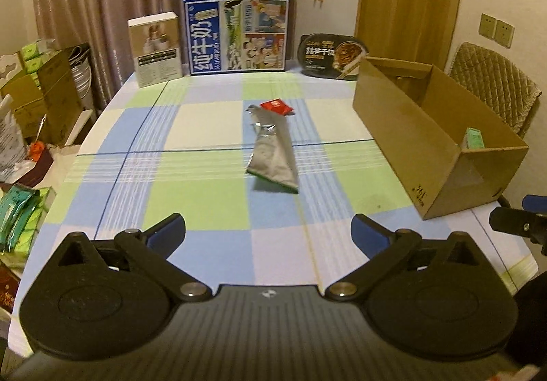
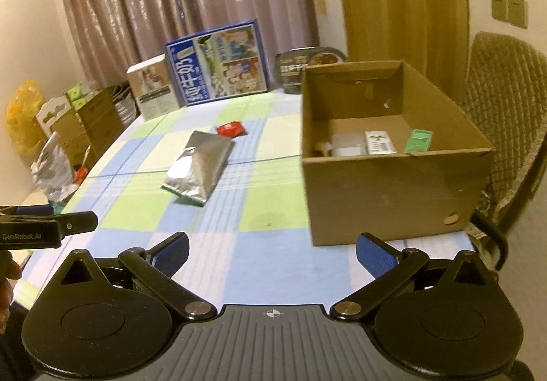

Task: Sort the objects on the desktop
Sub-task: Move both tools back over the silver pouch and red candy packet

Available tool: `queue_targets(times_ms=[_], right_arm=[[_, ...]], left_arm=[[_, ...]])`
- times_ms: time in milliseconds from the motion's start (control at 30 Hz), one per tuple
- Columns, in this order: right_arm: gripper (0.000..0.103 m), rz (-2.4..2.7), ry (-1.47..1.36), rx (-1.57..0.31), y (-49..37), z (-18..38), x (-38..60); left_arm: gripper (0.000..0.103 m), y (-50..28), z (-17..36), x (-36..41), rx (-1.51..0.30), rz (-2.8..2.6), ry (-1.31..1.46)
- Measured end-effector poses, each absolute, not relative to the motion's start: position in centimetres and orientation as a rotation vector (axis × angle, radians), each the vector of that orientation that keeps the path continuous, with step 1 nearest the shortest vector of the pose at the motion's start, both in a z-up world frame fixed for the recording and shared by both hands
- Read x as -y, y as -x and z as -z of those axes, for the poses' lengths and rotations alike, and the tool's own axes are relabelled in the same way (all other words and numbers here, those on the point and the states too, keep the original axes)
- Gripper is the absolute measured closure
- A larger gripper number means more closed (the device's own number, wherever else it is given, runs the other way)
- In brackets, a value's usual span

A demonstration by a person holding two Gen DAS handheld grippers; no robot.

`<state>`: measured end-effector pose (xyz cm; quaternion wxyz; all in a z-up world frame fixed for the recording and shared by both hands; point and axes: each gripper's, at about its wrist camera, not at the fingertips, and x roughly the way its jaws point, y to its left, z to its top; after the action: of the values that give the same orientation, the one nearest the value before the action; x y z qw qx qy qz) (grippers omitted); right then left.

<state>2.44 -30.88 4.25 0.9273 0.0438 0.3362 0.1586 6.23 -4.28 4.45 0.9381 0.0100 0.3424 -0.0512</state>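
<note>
An open cardboard box (image 2: 393, 189) stands on the right side of the bench (image 2: 273, 244). On its floor lie a small white carton with dark print (image 2: 380, 142), a green packet (image 2: 417, 140) leaning at the near right corner, and some pale white items (image 2: 345, 146) to the left (too blurred to name). From the left wrist view only the green packet's top (image 1: 474, 137) shows over the box wall (image 1: 403, 138).

Near the middle of the checked blue, green and white cloth lies a crinkled silver foil pouch (image 1: 273, 150) with a green bottom edge, flat and long. Just beyond its far end sits a small glossy red sachet (image 1: 277, 106).

The left claw (image 1: 268, 230) is released, its blue-padded fingers spread wide over bare cloth. The right claw (image 2: 272, 249) is likewise released, holding nothing, near the box's front wall
</note>
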Motion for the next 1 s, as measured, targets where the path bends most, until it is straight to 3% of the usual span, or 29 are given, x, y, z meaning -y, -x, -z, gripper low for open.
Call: queue_targets(times_ms=[500,1000], right_arm=[[0.002,-0.403,-0.034,-0.720,-3.5,-3.6,26.5],[0.002,-0.460,0.015,-0.742,-7.5,-1.5,23.4]], left_arm=[[0.002,-5.6,-3.9,0.8,-0.710,0.068,0.021],[0.002,-11.2,-3.1,1.1,-0.718,0.119,-0.009]])
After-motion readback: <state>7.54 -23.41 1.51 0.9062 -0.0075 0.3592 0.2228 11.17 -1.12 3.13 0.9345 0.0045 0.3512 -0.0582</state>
